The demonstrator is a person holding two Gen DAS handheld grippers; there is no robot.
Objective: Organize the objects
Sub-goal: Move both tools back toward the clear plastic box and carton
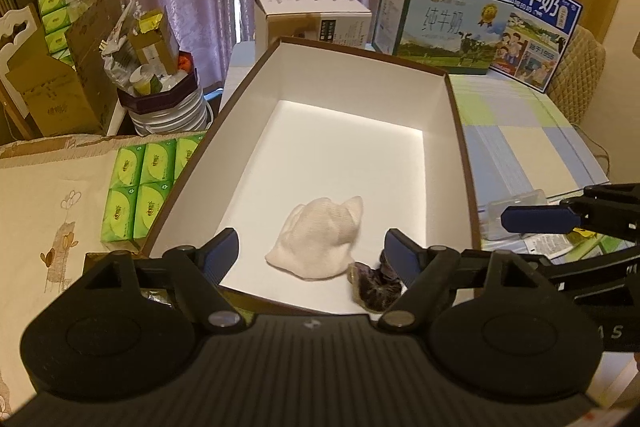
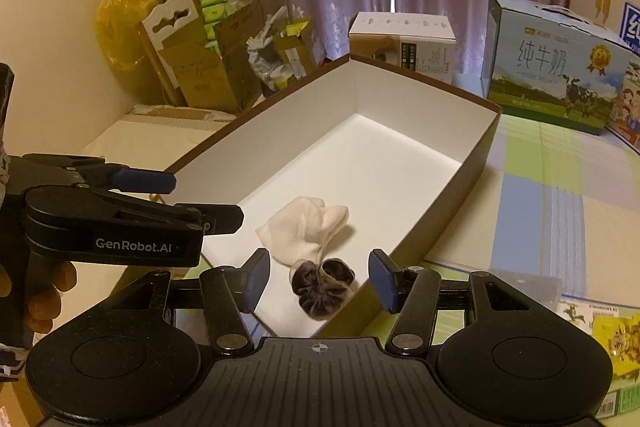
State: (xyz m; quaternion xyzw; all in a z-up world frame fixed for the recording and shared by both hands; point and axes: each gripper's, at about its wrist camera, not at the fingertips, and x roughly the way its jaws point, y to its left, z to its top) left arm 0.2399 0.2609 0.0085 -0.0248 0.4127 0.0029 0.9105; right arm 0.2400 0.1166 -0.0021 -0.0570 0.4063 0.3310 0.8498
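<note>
A long brown box (image 1: 452,95) with a white inside lies on the table. At its near end rest a bundled white sock (image 1: 320,235) and, right of it, a dark rolled sock (image 1: 374,287). My left gripper (image 1: 312,247) hovers open above that end, nothing between its fingers. The right wrist view shows the same box (image 2: 460,183), white sock (image 2: 308,231) and dark sock (image 2: 320,287). My right gripper (image 2: 320,265) hangs open over the dark sock without touching it. The left gripper (image 2: 184,199) shows at the left, held by a hand (image 2: 44,299).
Green tissue packs (image 1: 140,187) lie left of the box. Behind it stand a white carton (image 1: 312,15) and milk cartons (image 1: 440,23). A checkered cloth (image 2: 560,207) covers the table on the right, with yellow packets (image 2: 616,339) near the front. Cluttered boxes stand at the back left.
</note>
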